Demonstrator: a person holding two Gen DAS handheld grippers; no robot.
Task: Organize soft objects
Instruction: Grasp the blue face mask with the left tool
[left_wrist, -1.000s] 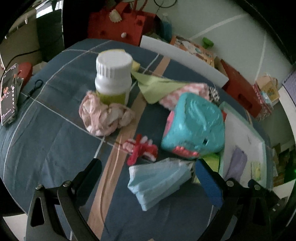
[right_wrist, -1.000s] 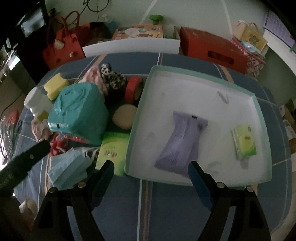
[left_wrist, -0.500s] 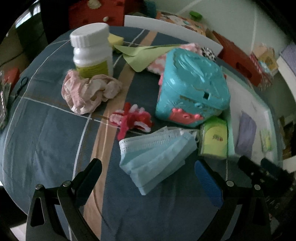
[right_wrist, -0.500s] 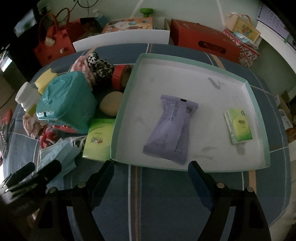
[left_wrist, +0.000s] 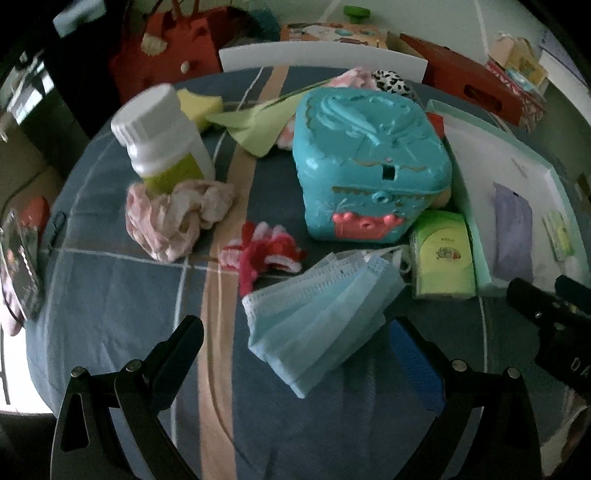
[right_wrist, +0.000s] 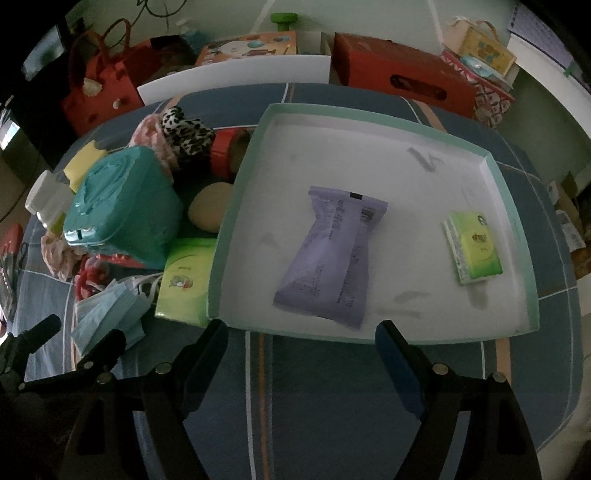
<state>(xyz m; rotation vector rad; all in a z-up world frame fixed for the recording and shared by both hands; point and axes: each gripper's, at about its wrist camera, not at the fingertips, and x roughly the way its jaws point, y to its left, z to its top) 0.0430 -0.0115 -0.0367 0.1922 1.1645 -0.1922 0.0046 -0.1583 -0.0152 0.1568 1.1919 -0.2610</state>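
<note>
Blue face mask (left_wrist: 321, 314) lies crumpled on the worktop (left_wrist: 122, 306), dead ahead at twelve o'clock of the left tool (left_wrist: 295, 343), which gapes wide and empty, seemingly lining up the grab. Right tool (right_wrist: 301, 343), equally wide, hangs before the tray (right_wrist: 369, 110), where a purple pouch (right_wrist: 332, 254) and tissue pack (right_wrist: 474, 251) already sit.

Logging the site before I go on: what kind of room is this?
Probably a lived-in home room, not a lab. A table under a blue plaid cloth carries household clutter, such as face masks, and a red handbag and cardboard boxes are stacked along the wall.
</note>
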